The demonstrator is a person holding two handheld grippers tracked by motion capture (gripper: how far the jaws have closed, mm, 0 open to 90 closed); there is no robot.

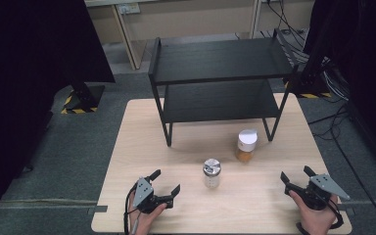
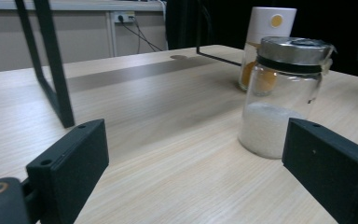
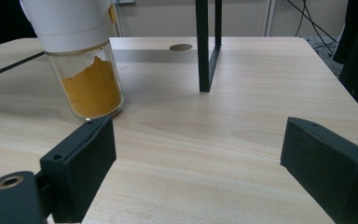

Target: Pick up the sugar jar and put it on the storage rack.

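Both grippers, left gripper [image 1: 165,184] and right gripper [image 1: 296,176], rest on the surface [image 1: 254,196], fingers spread wide, holding nothing. Next, I think, the left reaches for the salt jar [image 1: 211,173].

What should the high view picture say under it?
Two open grippers, left and right, wait near two jars before a black shelf.

Lab or test room showing, grey carpet floor [image 1: 78,142] running under a light wood table [image 1: 142,127], black stand bases with yellow-black hazard tape [image 1: 78,110] sitting at both sides, loose cables [image 1: 335,81] trailing right, wall socket [image 1: 129,8] and plain desks lining the back
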